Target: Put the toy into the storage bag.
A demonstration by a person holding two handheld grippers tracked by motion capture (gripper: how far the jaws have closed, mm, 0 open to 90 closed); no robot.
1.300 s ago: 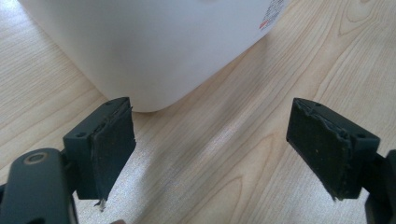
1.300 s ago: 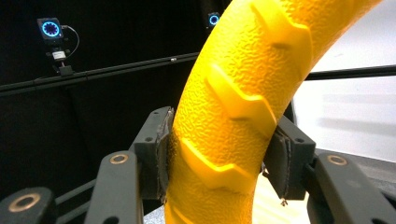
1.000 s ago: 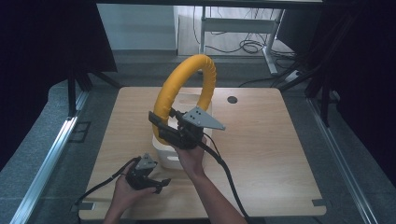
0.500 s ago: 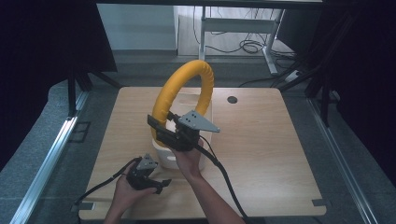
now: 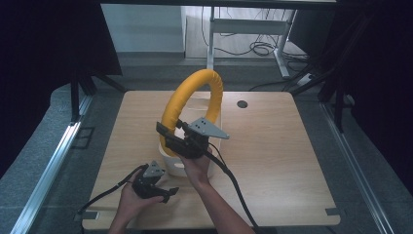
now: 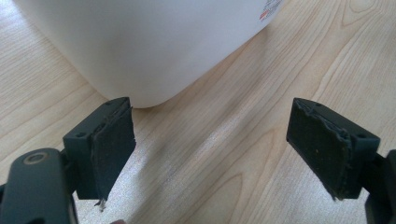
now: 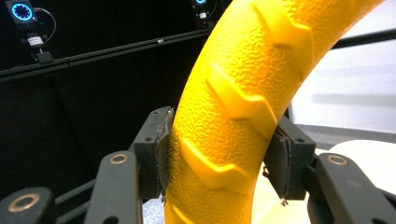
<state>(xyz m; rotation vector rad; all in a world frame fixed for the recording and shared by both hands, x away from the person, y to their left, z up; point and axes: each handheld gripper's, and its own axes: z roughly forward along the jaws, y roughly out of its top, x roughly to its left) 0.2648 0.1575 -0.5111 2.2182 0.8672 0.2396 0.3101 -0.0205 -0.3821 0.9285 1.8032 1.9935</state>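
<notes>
Yellow rubber ring (image 5: 195, 100), thick and ridged like a toy tyre, stands upright in the high view above a white tub (image 5: 171, 156) at the middle of the wooden table (image 5: 272, 161); its lower end appears to dip into the tub, though the exact seating is hidden behind the right gripper (image 5: 176, 139). That gripper is clamped on the ring's lower left limb, a hold low on the arc that probably lets the hand steer the ring into or out of the tub while the rest stays balanced above. The left gripper (image 5: 163, 192) rests near the table's front edge, just beside the tub's near side, its jaws apart and grasping nothing; it seems stationed there to brace the tub if needed. In the left gripper view, the two black pads (image 6: 112, 144) stand wide, with bare wood grain between them and the tub's rounded white corner (image 6: 144, 46) just ahead, near the left pad but apart from it. In the right gripper view, both pads (image 7: 163, 144) press against opposite flanks of the ring (image 7: 233, 112), whose pebbled skin and raised chevron ribs give the jaws purchase; the tub's pale rim (image 7: 359, 154) shows low at the right, below the gripped section.
</notes>
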